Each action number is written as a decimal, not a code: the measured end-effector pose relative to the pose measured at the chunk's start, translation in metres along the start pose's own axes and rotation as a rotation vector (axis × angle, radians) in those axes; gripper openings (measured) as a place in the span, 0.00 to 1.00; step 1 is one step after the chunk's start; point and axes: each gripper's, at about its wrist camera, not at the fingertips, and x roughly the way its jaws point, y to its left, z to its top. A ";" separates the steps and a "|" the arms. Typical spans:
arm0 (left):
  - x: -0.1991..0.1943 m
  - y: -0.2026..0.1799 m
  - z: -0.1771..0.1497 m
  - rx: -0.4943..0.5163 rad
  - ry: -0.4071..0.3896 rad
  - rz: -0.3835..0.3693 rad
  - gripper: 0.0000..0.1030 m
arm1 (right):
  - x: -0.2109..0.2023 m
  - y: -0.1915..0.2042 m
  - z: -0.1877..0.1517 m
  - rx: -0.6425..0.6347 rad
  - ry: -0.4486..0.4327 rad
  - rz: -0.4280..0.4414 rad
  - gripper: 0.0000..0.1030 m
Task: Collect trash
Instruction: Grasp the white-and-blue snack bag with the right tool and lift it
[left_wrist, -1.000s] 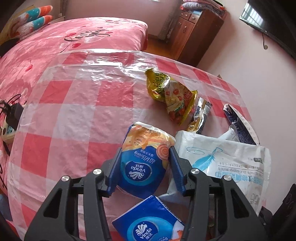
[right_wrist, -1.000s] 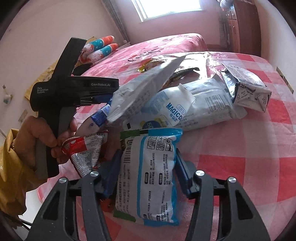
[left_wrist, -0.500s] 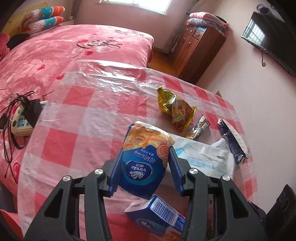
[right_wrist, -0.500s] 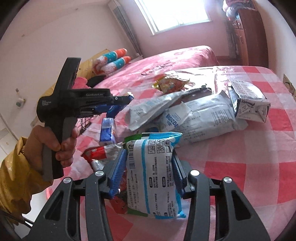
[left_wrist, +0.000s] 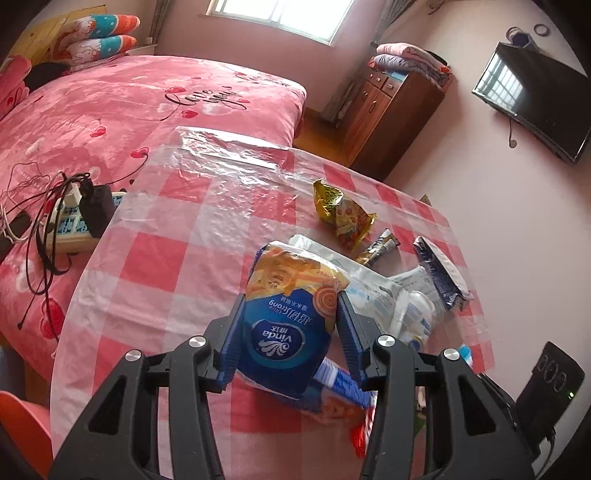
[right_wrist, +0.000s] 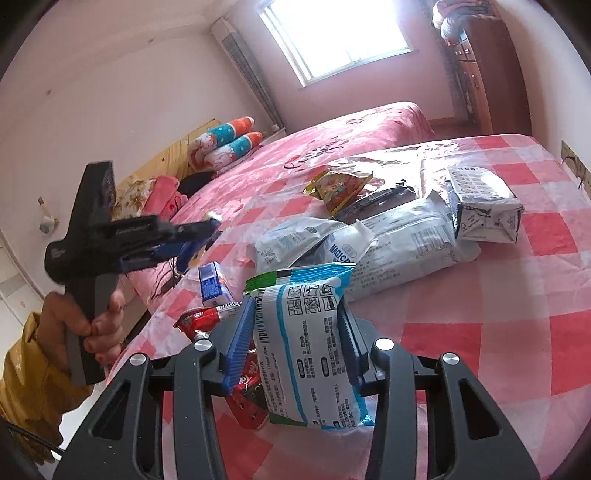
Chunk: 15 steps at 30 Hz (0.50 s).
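My left gripper (left_wrist: 290, 328) is shut on a blue and orange Vinda tissue pack (left_wrist: 291, 314) and holds it well above the red-checked table (left_wrist: 155, 266). My right gripper (right_wrist: 297, 343) is shut on a white and blue snack packet (right_wrist: 310, 350), held above the table's near corner. The left gripper also shows in the right wrist view (right_wrist: 192, 240), raised at the left. On the table lie a second blue tissue pack (right_wrist: 212, 286), a red wrapper (right_wrist: 201, 319), a large white wipes bag (right_wrist: 391, 247), a yellow snack bag (left_wrist: 343, 214) and a dark blue carton (left_wrist: 439, 273).
A pink bed (left_wrist: 129, 107) stands beyond the table, with a power strip and cables (left_wrist: 70, 218) on it. A wooden cabinet (left_wrist: 391, 114) and a wall TV (left_wrist: 535, 114) are at the back right. A black device (left_wrist: 550, 384) sits low right.
Both grippers have risen with their packs, so the table looks farther away. The left gripper has lifted away from the trash pile.
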 end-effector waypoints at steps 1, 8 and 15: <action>-0.004 0.001 -0.002 -0.001 -0.003 -0.005 0.47 | -0.001 0.000 0.000 0.003 -0.004 0.000 0.44; -0.024 0.006 -0.019 -0.014 -0.010 -0.038 0.47 | -0.006 0.001 -0.002 0.019 -0.013 -0.013 0.43; -0.034 0.020 -0.043 -0.043 0.000 -0.053 0.47 | -0.006 0.001 -0.004 0.046 -0.010 -0.005 0.42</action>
